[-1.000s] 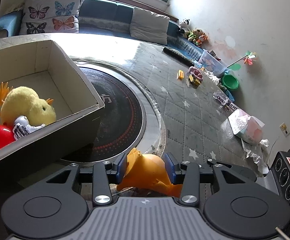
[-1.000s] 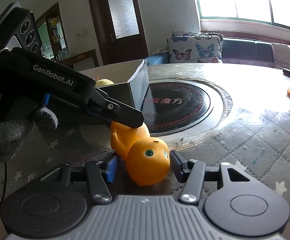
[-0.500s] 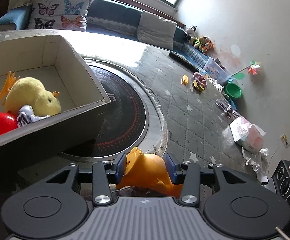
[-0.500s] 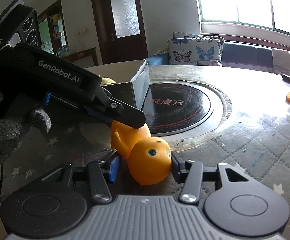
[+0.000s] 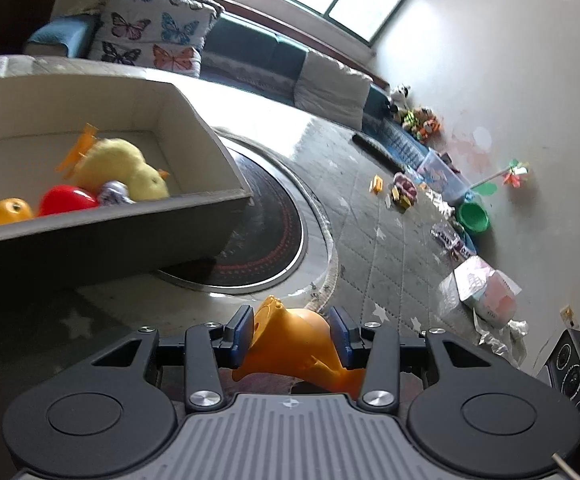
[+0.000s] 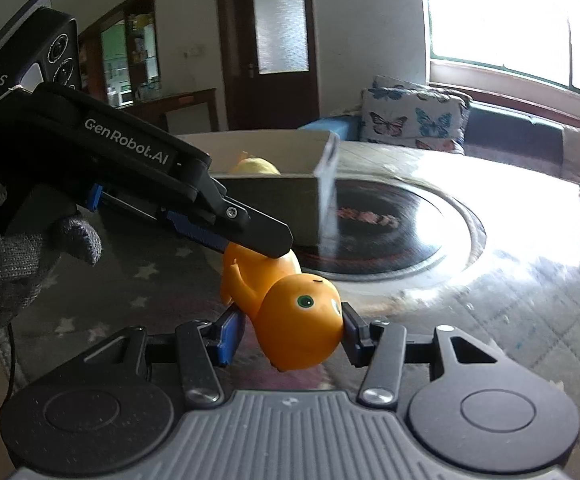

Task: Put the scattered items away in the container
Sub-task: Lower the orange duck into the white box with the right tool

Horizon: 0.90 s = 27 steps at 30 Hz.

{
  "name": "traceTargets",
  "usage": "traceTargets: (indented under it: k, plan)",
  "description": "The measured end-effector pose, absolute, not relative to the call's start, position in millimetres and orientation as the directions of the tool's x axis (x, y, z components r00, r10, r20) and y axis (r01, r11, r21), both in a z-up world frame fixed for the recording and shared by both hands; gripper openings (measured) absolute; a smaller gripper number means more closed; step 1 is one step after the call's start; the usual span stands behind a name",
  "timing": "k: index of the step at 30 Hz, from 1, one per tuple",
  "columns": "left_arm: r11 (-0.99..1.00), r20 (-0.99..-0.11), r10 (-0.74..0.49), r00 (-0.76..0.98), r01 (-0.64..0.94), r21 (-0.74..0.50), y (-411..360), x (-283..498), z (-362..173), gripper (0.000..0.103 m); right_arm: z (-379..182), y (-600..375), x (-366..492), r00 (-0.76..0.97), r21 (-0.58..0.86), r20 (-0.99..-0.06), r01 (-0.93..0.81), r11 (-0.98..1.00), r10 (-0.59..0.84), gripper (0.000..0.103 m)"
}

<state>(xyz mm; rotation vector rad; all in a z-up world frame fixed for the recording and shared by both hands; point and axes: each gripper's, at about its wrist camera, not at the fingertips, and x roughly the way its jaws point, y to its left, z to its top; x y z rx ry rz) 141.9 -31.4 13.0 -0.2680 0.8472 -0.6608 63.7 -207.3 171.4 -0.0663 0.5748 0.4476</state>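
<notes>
At the far left, the open grey cardboard box (image 5: 210, 200) already holds a yellow plush chick (image 5: 124, 168), a red plastic ball (image 5: 66, 200) and other small toys. Just near of its front wall, the glossy orange plastic duck-like toy (image 6: 290, 312) sits between both tools, low over the quilted, star-patterned surface (image 5: 390, 264); whether it touches the cloth is hidden. The left gripper (image 5: 292, 330) has its jaws closed on the toy's body, blue pads pressing either flank. To the right, the right gripper (image 6: 286, 330) brackets the round head with its jaws narrowed: the right pad touches, while contact on the left side is unclear. Judging from this, the toy is bound for the box, and one firm hold should carry it: the slick, rounded head could squirt out, so the body grip looks safer. The lift needs to clear the box's near wall, then release over the open floor beside the plush rather than on top of it.
</notes>
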Motion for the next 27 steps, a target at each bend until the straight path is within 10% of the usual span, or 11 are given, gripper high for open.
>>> traceTargets:
  k: [27]
  plan:
    - [0.888, -0.545, -0.446, 0.71, 0.274, -0.37, 77.5, 207.7, 69.1, 0.044, 221.4, -100.5, 190.8, 0.661, 0.039, -0.483, -0.64, 0.768, 0.575, 0.05]
